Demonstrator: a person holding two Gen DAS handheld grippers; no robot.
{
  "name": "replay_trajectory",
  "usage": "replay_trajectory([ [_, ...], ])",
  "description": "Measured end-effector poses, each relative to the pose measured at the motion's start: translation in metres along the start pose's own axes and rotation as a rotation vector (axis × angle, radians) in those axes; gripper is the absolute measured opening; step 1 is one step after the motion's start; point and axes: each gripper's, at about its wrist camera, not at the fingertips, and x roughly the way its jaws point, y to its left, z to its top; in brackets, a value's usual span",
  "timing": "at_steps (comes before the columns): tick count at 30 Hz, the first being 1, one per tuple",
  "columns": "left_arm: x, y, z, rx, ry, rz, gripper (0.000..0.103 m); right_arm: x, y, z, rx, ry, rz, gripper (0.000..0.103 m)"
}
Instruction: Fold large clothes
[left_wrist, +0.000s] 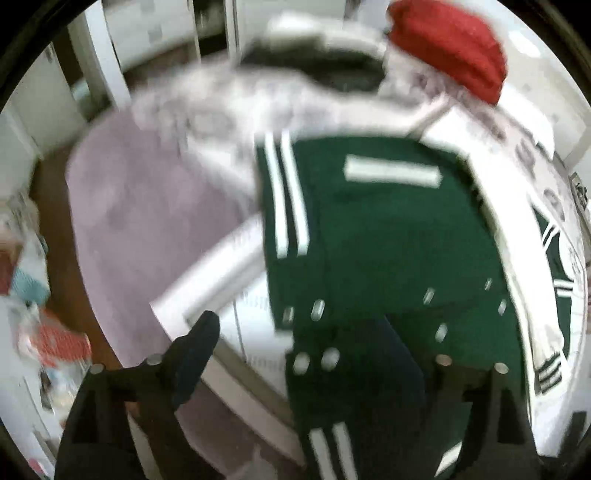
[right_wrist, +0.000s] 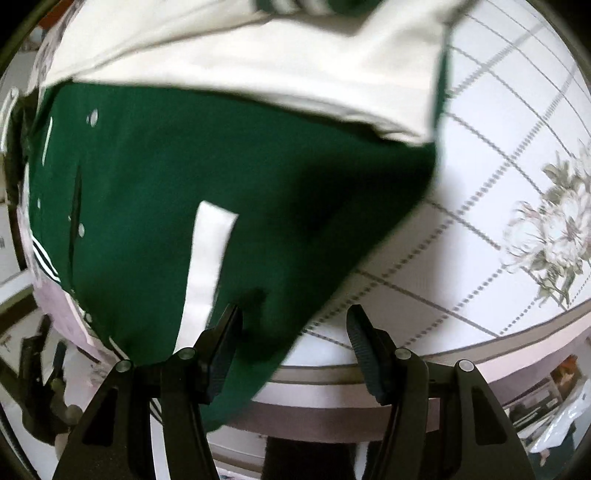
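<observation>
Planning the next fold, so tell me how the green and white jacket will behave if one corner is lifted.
The green and white jacket will probably flop: its hem already drapes limply over the table edge. It looks thick, with a cream sleeve and snap buttons, so likely heavyish, sagging from one corner. It may drag across the smooth tablecloth.

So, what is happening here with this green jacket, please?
A person with a two-finger gripper in each hand is folding a green jacket with cream sleeves on a bed with a floral cover. Both grippers are open: the left gripper hangs above the jacket's snap-button front, and the right gripper is at the jacket's edge, gripping nothing. The jacket lies partly folded, one cream sleeve across it. A red knit item lies further back.
</observation>
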Motion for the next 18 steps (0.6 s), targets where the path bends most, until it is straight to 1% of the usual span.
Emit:
replay_trajectory([
  [2,-0.013,-0.015,0.001,0.033,-0.06,0.008,0.092,-0.013,-0.012,0.004,0.023,-0.019,0.022,0.062],
  [3,-0.018,-0.03,0.0,0.068,-0.074,0.016,0.096,-0.021,-0.021,0.005,0.034,-0.04,0.033,0.065],
  [5,-0.019,-0.052,-0.003,0.118,-0.086,0.031,0.096,-0.031,-0.036,0.012,0.037,-0.086,0.054,0.065],
  [7,-0.018,-0.078,-0.015,0.163,-0.079,0.025,0.098,-0.033,-0.046,0.027,0.026,-0.1,0.059,0.065],
  [8,-0.015,-0.088,-0.019,0.178,-0.068,0.025,0.098,-0.034,-0.051,0.036,0.023,-0.113,0.075,0.065],
  [9,-0.01,-0.103,-0.03,0.203,-0.046,0.045,0.098,-0.035,-0.053,0.041,0.015,-0.126,0.084,0.065],
  [10,-0.005,-0.111,-0.037,0.221,-0.03,0.058,0.098,-0.034,-0.055,0.05,-0.016,-0.146,0.072,0.064],
  [11,0.001,-0.124,-0.044,0.246,-0.018,0.075,0.098,-0.034,-0.057,0.061,-0.039,-0.155,0.045,0.04],
  [12,0.007,-0.137,-0.053,0.281,-0.011,0.111,0.098,-0.031,-0.06,0.068,-0.058,-0.169,0.009,0.013],
  [13,0.017,-0.152,-0.066,0.332,0.0,0.168,0.098,-0.025,-0.069,0.074,-0.058,-0.154,-0.021,0.013],
  [14,0.023,-0.158,-0.072,0.358,0.014,0.191,0.098,-0.021,-0.075,0.076,-0.036,-0.138,-0.001,0.013],
  [15,0.031,-0.166,-0.081,0.397,0.036,0.23,0.098,-0.022,-0.08,0.079,-0.018,-0.114,0.017,0.014],
  [16,0.039,-0.174,-0.089,0.434,0.053,0.277,0.098,-0.023,-0.079,0.081,-0.039,-0.095,0.007,0.014],
  [17,0.042,-0.179,-0.093,0.46,0.063,0.299,0.098,-0.025,-0.077,0.082,-0.068,-0.075,-0.003,0.017],
  [18,0.041,-0.185,-0.098,0.487,0.066,0.311,0.098,-0.03,-0.078,0.083,-0.093,-0.053,0.015,0.026],
])
